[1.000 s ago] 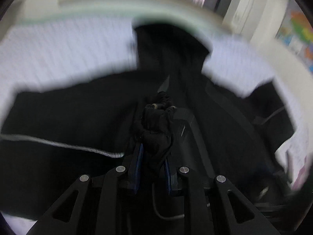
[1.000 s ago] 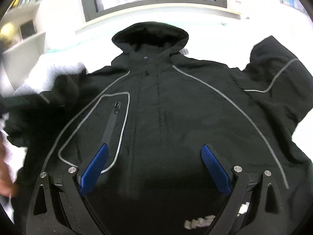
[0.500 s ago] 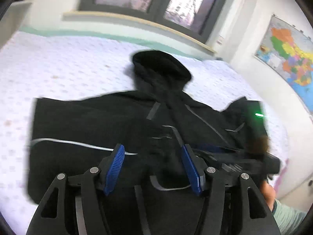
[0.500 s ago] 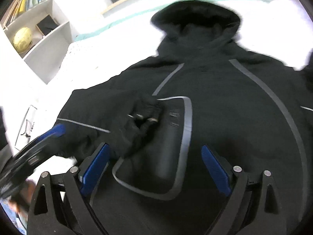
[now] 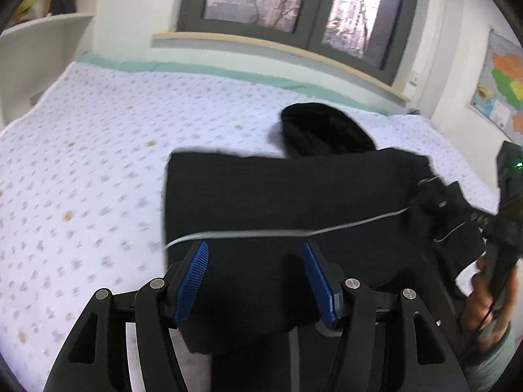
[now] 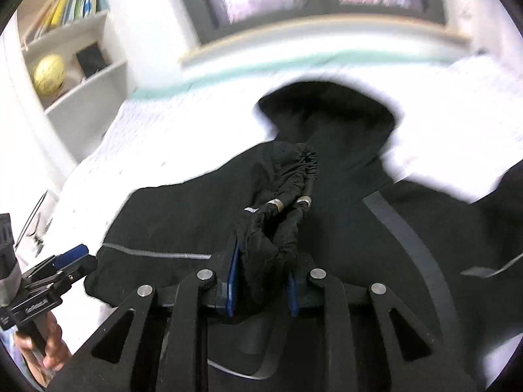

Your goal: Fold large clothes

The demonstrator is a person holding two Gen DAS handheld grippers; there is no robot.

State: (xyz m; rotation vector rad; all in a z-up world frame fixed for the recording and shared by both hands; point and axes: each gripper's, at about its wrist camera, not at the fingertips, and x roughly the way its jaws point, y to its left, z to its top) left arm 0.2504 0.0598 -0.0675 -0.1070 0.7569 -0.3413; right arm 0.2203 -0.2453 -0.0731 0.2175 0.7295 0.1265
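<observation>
A black hooded jacket (image 5: 287,205) with thin grey piping lies spread on the bed, its hood (image 5: 323,132) toward the window. One sleeve is folded across the body. My left gripper (image 5: 256,277) is open and empty, low over the jacket's near left part. My right gripper (image 6: 263,281) is shut on the sleeve cuff (image 6: 287,196), bunched between the blue pads over the jacket's chest. The right gripper also shows at the right edge of the left wrist view (image 5: 457,215), with the cuff in it. The left gripper shows at the lower left of the right wrist view (image 6: 70,261).
The bed (image 5: 98,150) has a white dotted cover and a green edge along the wall under the window (image 5: 294,3). A white bookshelf (image 6: 72,42) with books and a yellow ball stands left of the bed. A map (image 5: 503,81) hangs on the right wall.
My left gripper let go of the cuff, opened and drew back to the left. My right gripper moved in and shut on the cuff, with the sleeve now across the jacket.
</observation>
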